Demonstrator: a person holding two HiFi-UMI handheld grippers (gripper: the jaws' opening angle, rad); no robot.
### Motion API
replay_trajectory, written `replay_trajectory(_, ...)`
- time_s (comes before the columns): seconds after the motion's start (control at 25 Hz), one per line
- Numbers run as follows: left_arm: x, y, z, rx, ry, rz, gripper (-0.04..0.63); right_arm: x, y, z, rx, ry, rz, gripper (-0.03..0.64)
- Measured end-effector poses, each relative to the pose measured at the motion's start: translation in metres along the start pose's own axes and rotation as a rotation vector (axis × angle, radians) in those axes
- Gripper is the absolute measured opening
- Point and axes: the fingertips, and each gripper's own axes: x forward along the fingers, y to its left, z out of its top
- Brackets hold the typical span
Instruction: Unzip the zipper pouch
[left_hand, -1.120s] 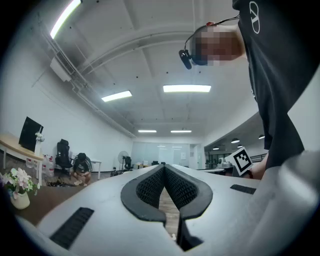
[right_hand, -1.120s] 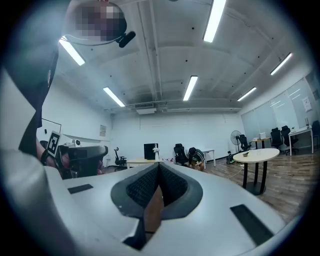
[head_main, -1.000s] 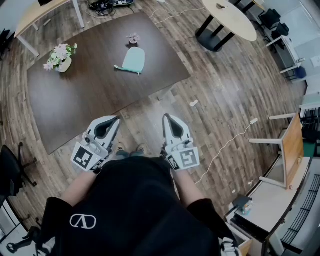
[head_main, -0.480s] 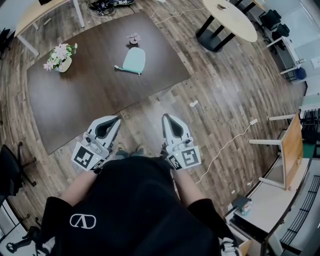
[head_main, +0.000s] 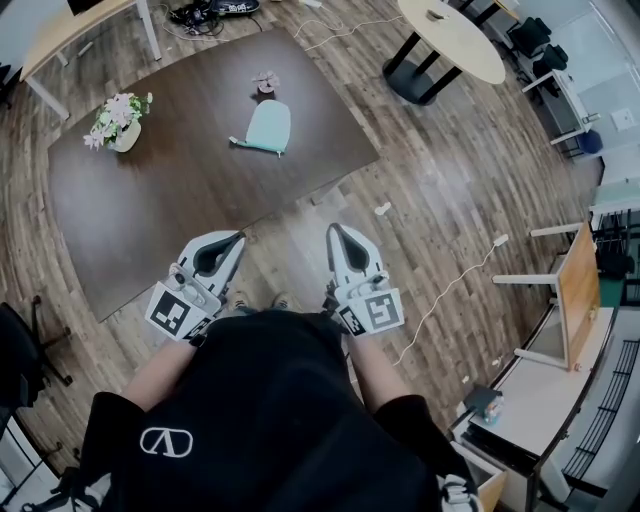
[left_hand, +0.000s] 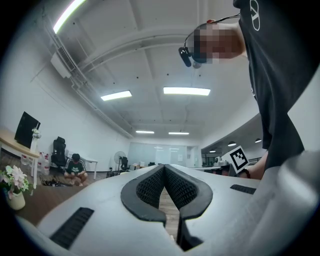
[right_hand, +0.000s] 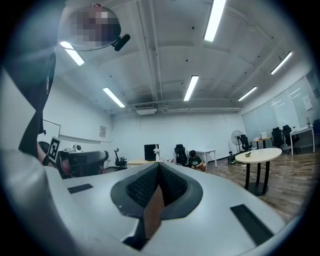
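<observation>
Pouch (head_main: 268, 127) is located near the far edge of the table (head_main: 170, 205). Before the near edge, over open floor (head_main: 288, 232), the left gripper (head_main: 236, 238) and right gripper (head_main: 333, 230) are held with jaws pressed together, empty.

No legible text, white emblem (head_main: 166, 441) on black shirt (head_main: 265, 390), coded square markers (head_main: 172, 312) on left gripper (head_main: 237, 237), right gripper (head_main: 332, 231)
</observation>
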Motion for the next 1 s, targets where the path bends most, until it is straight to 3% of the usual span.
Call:
replay_trajectory(0.44, -0.004, 0.042, -0.009, -0.020, -0.005, -0.032, 0.003, 0.050, -0.007, 0.000, -0.051, -0.005, -0.029, -0.003)
replay_trajectory(1.0, 0.096, 0.109, -0.042, -0.016, 0.036, 0.091, 0.003, 0.148, -0.104, -0.024, -0.021, 0.034, 0.116, -0.002)
